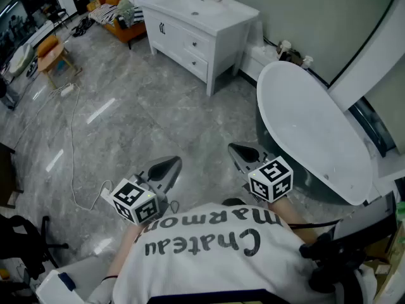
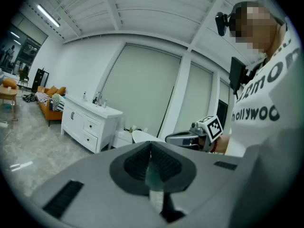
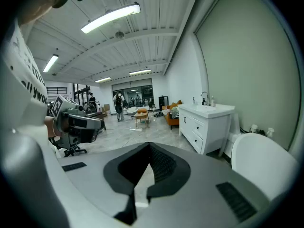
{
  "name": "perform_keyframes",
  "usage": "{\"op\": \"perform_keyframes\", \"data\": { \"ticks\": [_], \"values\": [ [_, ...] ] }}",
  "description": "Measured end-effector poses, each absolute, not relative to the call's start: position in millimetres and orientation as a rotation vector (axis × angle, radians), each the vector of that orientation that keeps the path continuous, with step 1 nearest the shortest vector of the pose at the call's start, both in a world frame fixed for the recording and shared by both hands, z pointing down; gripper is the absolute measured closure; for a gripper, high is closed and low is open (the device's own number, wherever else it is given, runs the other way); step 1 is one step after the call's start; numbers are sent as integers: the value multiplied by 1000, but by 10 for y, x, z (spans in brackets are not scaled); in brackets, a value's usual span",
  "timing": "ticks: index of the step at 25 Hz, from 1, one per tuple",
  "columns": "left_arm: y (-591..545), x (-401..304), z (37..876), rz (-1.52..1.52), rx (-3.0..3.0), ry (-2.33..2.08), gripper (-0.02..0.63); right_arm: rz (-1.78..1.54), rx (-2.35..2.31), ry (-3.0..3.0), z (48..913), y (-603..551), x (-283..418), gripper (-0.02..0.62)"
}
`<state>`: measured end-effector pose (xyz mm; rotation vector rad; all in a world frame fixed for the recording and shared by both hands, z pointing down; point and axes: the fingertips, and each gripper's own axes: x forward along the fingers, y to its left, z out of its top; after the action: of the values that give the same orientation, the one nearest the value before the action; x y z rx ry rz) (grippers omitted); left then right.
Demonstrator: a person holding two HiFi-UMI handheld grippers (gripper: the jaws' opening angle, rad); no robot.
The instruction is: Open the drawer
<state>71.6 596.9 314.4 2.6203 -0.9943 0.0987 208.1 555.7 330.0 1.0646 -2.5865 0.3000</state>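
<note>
While the person stood on the grey marbled floor (image 1: 126, 113), the white vanity cabinet (image 1: 218, 19) lay well apart from both grippers, across the room and ahead of them. Its two drawers (image 1: 195, 44) sat flush in its front. The left gripper (image 1: 166, 168) had its jaws pressed together with nothing between them, and the right gripper (image 1: 243, 152) was likewise closed and empty, near a white oval fixture (image 1: 313, 128).
</note>
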Motion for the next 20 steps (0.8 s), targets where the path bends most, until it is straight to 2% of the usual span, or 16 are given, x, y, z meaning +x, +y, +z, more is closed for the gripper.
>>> {"op": "perform_keyframes", "data": {
  "ticks": [8, 20],
  "values": [
    [5970, 620, 3186, 83, 2601, -1025, 598, 529, 1122, -2660, 3279, 5484, 2093, 584],
    [5919, 441, 3238, 80, 2576, -1056, 598, 546, 1077, -2636, 3359, 5359, 1892, 584]
  ]
}}
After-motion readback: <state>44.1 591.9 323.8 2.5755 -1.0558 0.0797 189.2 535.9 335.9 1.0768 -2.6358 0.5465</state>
